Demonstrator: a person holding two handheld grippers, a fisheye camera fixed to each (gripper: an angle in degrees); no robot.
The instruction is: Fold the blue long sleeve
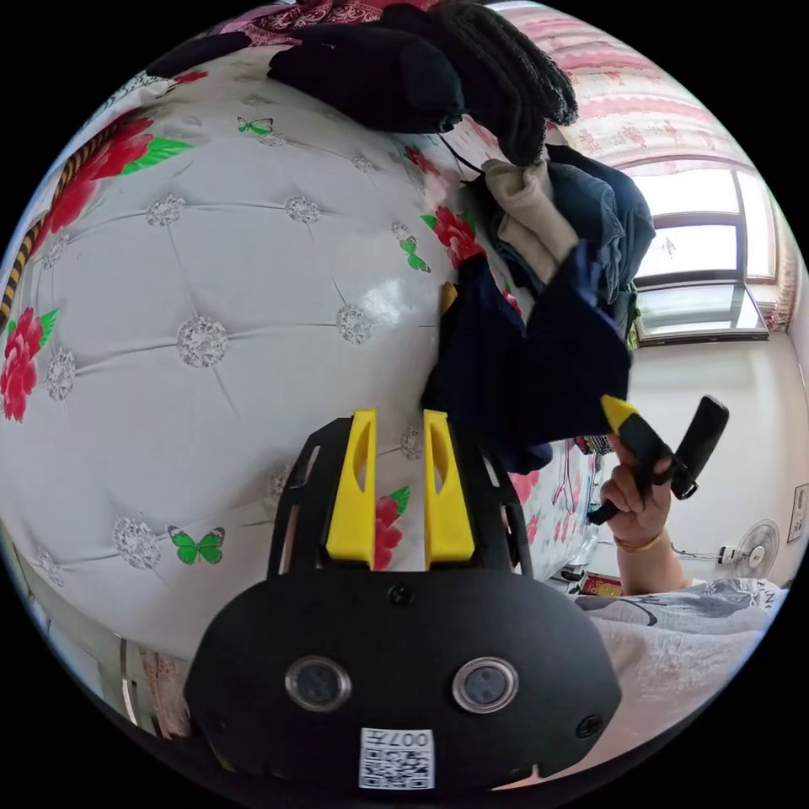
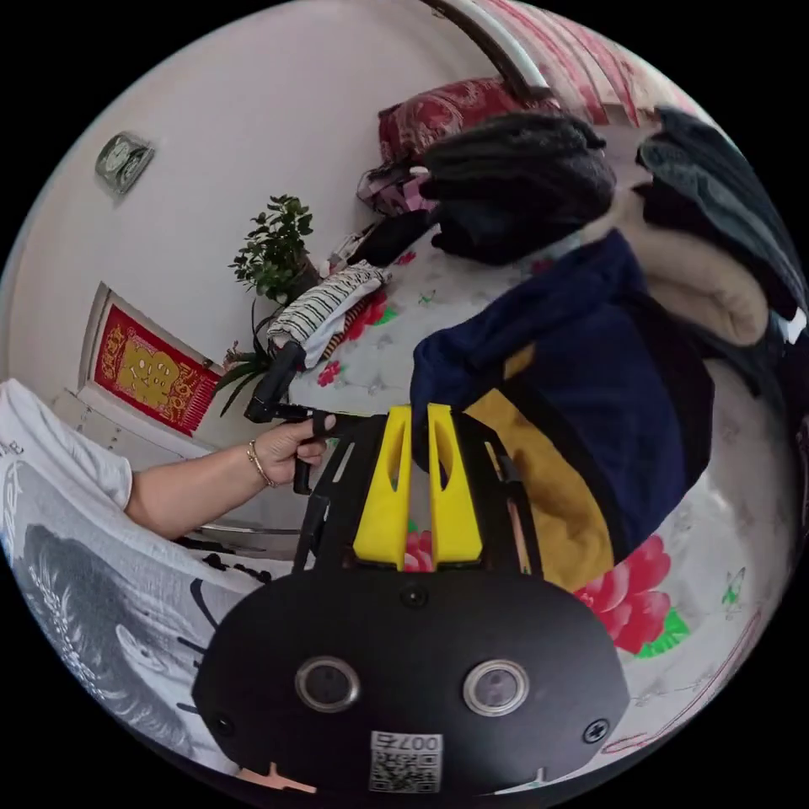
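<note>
The dark blue long sleeve (image 2: 615,379), with a mustard-yellow panel (image 2: 548,489), hangs partly lifted off the bed. My right gripper (image 2: 420,409) is shut on a bunched edge of it. From the left gripper view, the same garment (image 1: 522,362) dangles from the right gripper (image 1: 619,410), which a hand (image 1: 636,506) holds. My left gripper (image 1: 400,413) hovers over the bedspread just left of the garment. Its jaws stand apart with nothing between them.
A white quilted bedspread (image 1: 211,278) with red flowers and green butterflies covers the bed. Black knitwear (image 1: 472,76), a beige piece (image 1: 527,211) and denim (image 1: 611,211) are piled behind the garment. A striped garment (image 2: 324,308) and a plant (image 2: 274,244) sit at the far edge. A window (image 1: 699,253) is beyond.
</note>
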